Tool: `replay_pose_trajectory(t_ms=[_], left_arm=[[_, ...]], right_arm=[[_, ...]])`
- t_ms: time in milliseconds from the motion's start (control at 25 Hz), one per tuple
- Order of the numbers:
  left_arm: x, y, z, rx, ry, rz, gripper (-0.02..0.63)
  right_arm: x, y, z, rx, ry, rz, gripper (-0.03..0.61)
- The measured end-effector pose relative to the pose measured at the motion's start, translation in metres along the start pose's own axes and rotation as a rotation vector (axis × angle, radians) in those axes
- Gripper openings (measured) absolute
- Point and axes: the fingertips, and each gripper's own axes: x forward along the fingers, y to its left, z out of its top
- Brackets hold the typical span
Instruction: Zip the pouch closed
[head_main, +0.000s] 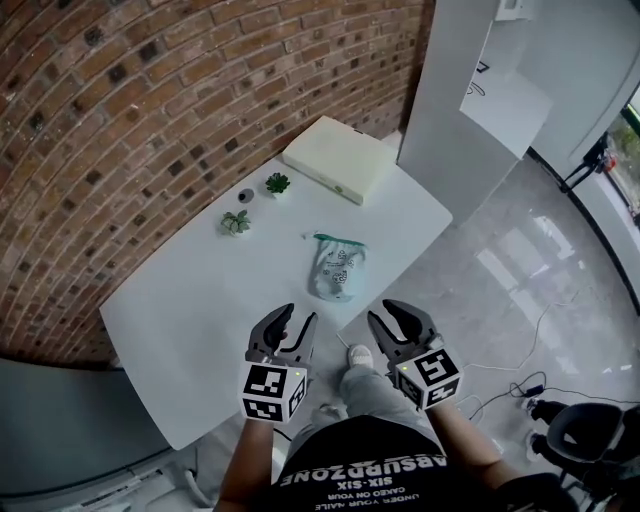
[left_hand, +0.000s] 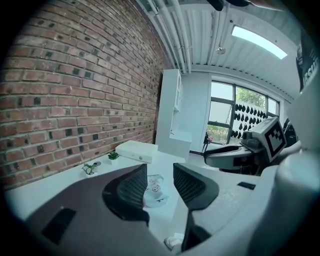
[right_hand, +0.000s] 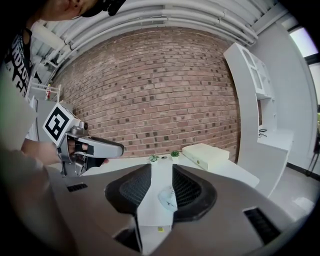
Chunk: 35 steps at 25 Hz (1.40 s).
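Observation:
A pale printed pouch (head_main: 337, 270) with a green zipper edge (head_main: 339, 240) lies on the white table (head_main: 200, 300), near its right front edge. Both grippers hang in front of the table's near edge, short of the pouch. My left gripper (head_main: 298, 322) is open with nothing between its jaws; in its own view the pouch (left_hand: 154, 189) shows through the gap. My right gripper (head_main: 388, 316) is open and empty too, and the pouch (right_hand: 167, 198) lies ahead between its jaws. The left gripper (right_hand: 107, 147) shows at the left of the right gripper view.
A flat cream box (head_main: 337, 158) lies at the table's far right corner. Two small potted plants (head_main: 236, 221) (head_main: 277, 183) and a small dark round object (head_main: 246, 195) stand near the brick wall. A white cabinet (head_main: 455, 90) rises beyond the table. Cables trail on the glossy floor (head_main: 520, 290).

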Motion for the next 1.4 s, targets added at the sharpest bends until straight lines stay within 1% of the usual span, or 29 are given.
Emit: replay_pose_trajectory(t_ms=[440,760,1040,1240,1400], left_arm=[[0.072,0.015,0.016,-0.025,0.040,0.052,0.146],[0.112,0.026,0.015,-0.086,0.064,0.095,0.146],[0.125,0.044,0.003,-0.128,0.106,0.112,0.146],[0.138,0.058,-0.007,-0.115,0.152,0.101,0.146],[0.154,0.067,-0.008,-0.051,0.192,0.081,0.146]], right_arm=[[0.039,-0.064,0.001,-0.042,0.065,0.105,0.117],[0.070,-0.108,-0.012,-0.068,0.121,0.179,0.117],[0.089,-0.117,-0.016,-0.076,0.140,0.222,0.117],[0.100,-0.108,-0.022,-0.079,0.163,0.241,0.117],[0.109,-0.107,-0.022,-0.089,0.188,0.260,0.117]])
